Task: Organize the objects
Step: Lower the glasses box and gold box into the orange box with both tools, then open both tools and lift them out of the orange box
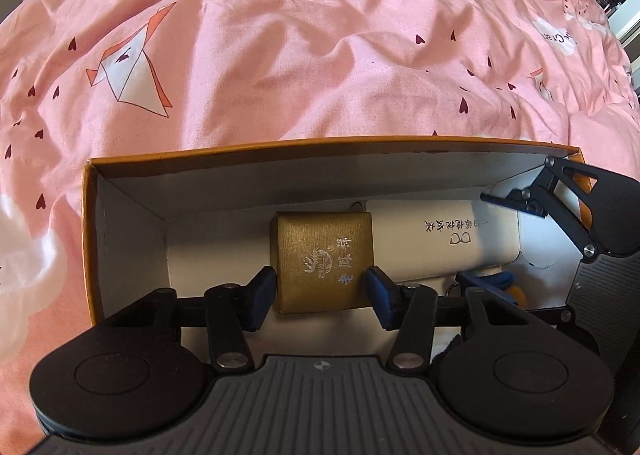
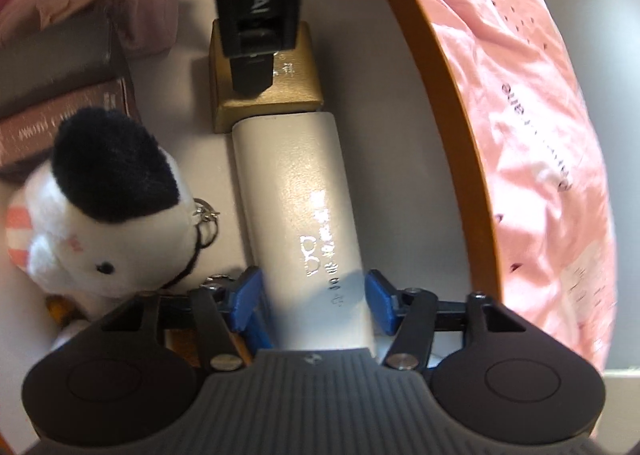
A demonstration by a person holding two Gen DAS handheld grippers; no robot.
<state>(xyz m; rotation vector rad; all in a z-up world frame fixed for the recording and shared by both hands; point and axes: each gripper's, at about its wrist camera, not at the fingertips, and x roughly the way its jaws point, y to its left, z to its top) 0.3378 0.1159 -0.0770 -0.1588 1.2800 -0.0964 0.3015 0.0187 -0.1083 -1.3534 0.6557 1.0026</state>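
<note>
Squarely between left jaws, gold box (image 1: 322, 261).

pink bedsheet (image 1: 320, 67) (paper-crane print) | wrinkled | under everything

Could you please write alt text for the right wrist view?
The right tongs straddle a white glasses case inside an orange-rimmed box, its far end against a gold box. A black-and-white plush keychain lies left of it.

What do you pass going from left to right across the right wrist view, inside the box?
Brown box → plush toy → white glasses case, flanked by the right gripper → orange box wall → pink bedsheet.
</note>
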